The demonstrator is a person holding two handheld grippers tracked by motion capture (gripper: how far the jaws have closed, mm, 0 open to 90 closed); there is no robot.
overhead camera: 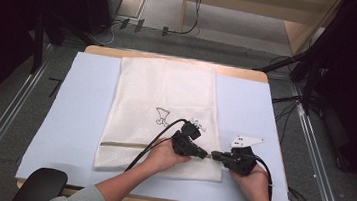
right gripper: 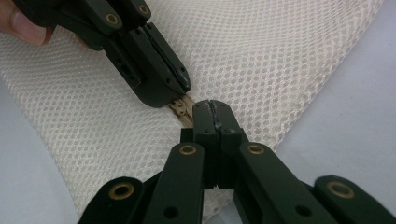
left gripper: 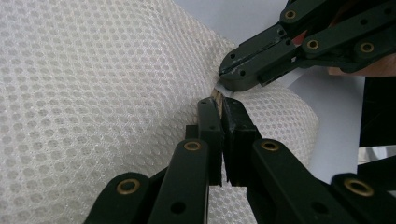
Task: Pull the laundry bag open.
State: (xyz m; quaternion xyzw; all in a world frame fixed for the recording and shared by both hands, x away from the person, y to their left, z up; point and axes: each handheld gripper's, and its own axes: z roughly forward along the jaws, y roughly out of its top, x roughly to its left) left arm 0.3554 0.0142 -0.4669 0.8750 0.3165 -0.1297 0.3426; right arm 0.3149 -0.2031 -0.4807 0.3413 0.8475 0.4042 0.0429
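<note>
Right now I have both grippers meeting low and right of centre in the high view, over the near end of a cream mesh bag (overhead camera: 164, 99) that lies lengthwise on the pale blue mat (overhead camera: 82, 115) covering the table. A small black line drawing (overhead camera: 163, 116) is printed on the bag just above my hands, and a tan zipper (overhead camera: 124, 145) runs across its near end.

My left gripper (overhead camera: 205, 153) comes in from the left of the frame, cable (overhead camera: 154, 141) trailing back over the mesh. In the left gripper view its jaws are nearly together, pinching the tan zipper tape (left gripper: 217, 98) at their tips, with mesh bunched on both sides.

My right gripper (overhead camera: 214, 155) sits at the bag's lower right edge, its grey plate (overhead camera: 246, 140) on top. In the right gripper view its jaws are pressed together with no gap; the zipper teeth (right gripper: 183, 108) run up to their tips, but I cannot tell what, if anything, is caught between them. The two sets of tips stand almost touching, with a short stretch of zipper showing between them.
</note>
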